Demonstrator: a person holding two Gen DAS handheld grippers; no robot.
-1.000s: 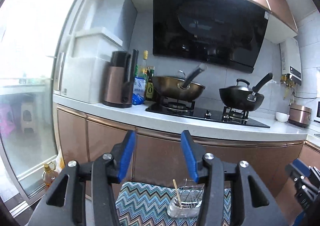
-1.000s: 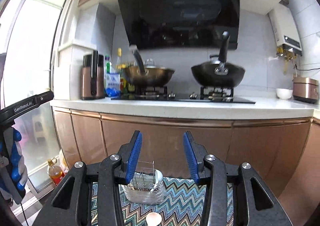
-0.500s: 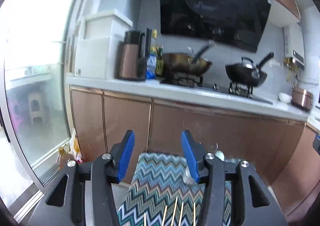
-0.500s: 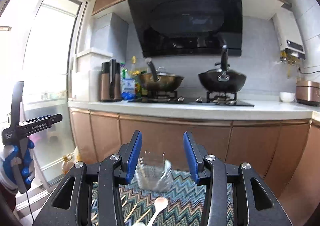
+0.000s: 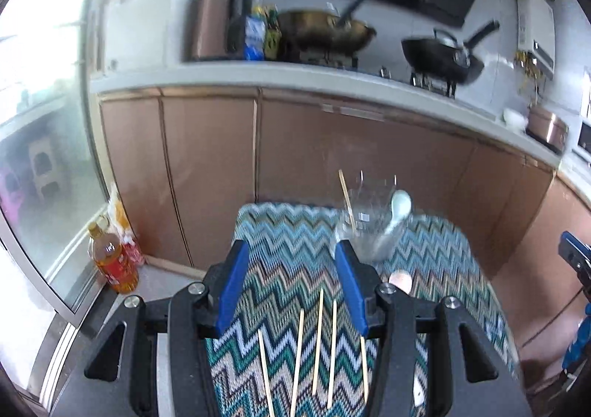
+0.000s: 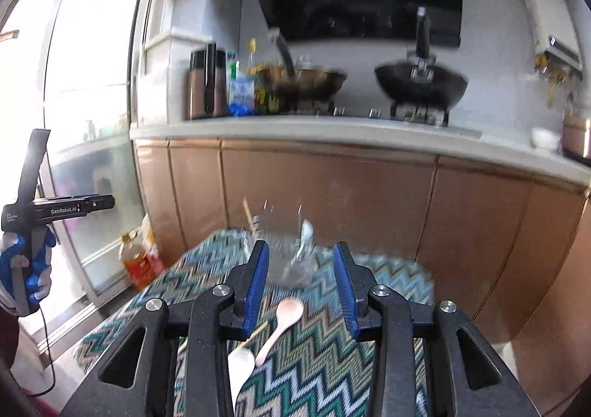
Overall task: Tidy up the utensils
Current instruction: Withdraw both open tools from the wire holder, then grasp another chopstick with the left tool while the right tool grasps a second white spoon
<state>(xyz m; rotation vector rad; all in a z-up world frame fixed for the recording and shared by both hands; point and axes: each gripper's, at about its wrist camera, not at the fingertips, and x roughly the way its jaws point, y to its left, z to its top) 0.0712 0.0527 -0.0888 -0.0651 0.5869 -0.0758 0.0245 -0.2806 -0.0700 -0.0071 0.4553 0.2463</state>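
A clear utensil holder (image 5: 369, 228) stands at the far end of a zigzag-patterned table (image 5: 288, 250), with one chopstick (image 5: 346, 201) and a pale blue spoon (image 5: 397, 210) in it. Several wooden chopsticks (image 5: 317, 339) lie on the cloth just below my open, empty left gripper (image 5: 291, 291). In the right wrist view the holder (image 6: 284, 250) is ahead of my open, empty right gripper (image 6: 301, 284). A pink spoon (image 6: 282, 322) and a white spoon (image 6: 240, 367) lie under it, with a chopstick (image 6: 255, 334) beside them.
Brown kitchen cabinets (image 5: 332, 166) and a white counter with two woks (image 6: 417, 84) stand behind the table. Oil bottles (image 5: 110, 258) sit on the floor at the left by a glass sliding door (image 5: 33, 158). The left gripper also shows at the left edge of the right wrist view (image 6: 33, 225).
Both grippers have tilted downward toward the table. The chopsticks and spoons on the cloth have come into view under the fingers. Both stay open.
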